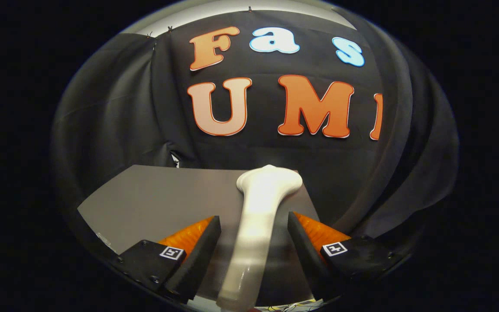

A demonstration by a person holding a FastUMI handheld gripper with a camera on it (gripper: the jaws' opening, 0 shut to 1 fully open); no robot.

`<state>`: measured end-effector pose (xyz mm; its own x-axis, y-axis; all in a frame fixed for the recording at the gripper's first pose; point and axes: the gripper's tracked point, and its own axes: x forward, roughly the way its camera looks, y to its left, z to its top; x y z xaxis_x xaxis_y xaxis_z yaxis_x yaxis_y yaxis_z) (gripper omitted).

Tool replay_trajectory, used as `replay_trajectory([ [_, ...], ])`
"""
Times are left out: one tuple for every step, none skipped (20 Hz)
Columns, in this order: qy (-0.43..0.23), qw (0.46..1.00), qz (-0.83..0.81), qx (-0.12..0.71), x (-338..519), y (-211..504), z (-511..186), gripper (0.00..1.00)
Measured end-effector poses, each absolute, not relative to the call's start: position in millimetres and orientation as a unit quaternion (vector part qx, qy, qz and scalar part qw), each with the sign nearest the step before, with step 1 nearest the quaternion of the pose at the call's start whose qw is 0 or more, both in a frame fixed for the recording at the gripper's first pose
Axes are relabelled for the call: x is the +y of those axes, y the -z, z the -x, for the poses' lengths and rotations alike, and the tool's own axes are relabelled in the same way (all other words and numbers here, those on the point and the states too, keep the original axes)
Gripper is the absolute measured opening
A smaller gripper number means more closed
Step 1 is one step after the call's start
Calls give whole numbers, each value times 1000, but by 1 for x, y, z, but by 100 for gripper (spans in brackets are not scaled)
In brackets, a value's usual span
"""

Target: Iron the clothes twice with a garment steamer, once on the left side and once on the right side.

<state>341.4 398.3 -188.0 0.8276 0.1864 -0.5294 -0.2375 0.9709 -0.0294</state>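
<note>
Tongs (254, 242) stand apart either side of the white garment steamer (258, 216) (not visibly pressing), lying near the grey surface's (154, 203) far edge; squeezing its handle squarely should prevent twisting.

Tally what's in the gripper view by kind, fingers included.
White plastic garment steamer, lying between the fingers, neither finger touching it: 1
Grey flat tabletop: 1
Black cloth booth wall: 1
Gripper fingers, spread open: 2
Total: 5
</note>
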Motion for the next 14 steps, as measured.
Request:
replay_trajectory([
  [-109,954,47,275,396,191,-344,100],
  [-106,953,47,281,393,197,-345,100],
  [-110,950,46,289,393,201,-342,93],
  [-114,952,39,281,397,198,-343,87],
  [-119,951,42,282,400,199,-342,81],
  [-116,952,51,280,401,200,-341,74],
  [-114,953,55,276,401,199,-340,71],
  [-117,953,53,276,400,198,-337,69],
  [-117,953,46,276,402,195,-333,64],
  [-115,956,39,265,402,191,-332,60],
  [-113,960,41,253,401,188,-332,55],
  [-115,963,44,238,403,178,-329,51],
  [-123,964,48,230,406,169,-320,46],
  [-132,963,55,229,411,169,-317,42],
])
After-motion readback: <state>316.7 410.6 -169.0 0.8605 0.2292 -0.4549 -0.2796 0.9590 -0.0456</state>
